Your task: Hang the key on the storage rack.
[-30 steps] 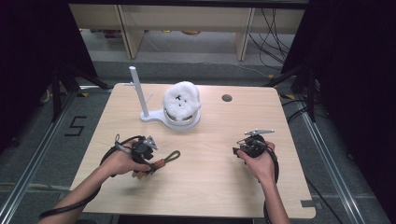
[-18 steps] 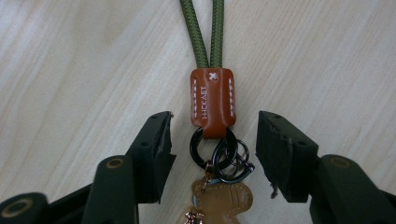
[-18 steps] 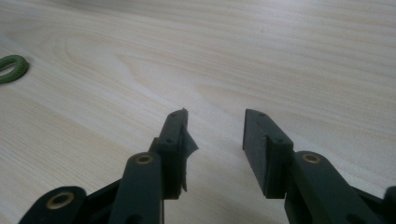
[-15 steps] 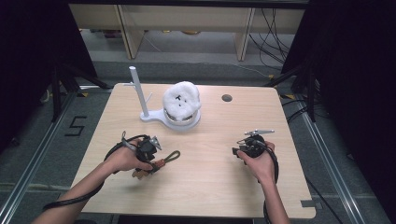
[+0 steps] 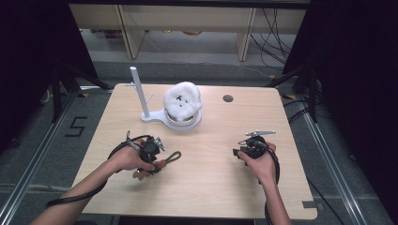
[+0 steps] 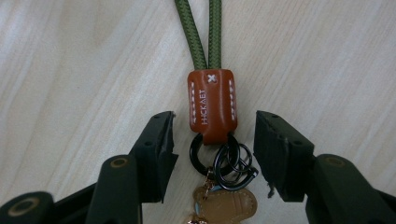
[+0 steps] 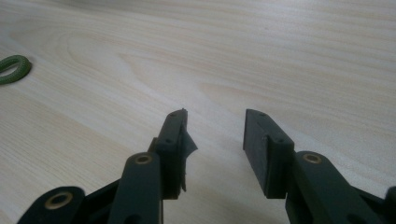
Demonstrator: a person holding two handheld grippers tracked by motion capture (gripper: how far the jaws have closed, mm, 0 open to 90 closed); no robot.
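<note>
"HICKAET" on leather tab [image 6: 211, 104], "5" on floor [image 5: 76, 126]

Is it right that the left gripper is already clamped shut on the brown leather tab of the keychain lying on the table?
Not quite. The left gripper has been closing, but its jaws stand apart on either side of the brown leather tab without touching it, as the left gripper view shows. The keychain does lie on the table.

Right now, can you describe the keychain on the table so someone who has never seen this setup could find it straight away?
On the wooden table, look at the near left part, in front of the white stand and the fluffy white toy. The keychain lies flat between the open jaws of the left gripper. Its olive-green cord loop, stitched brown leather tab and dark metal rings set it apart from those white things.
</note>
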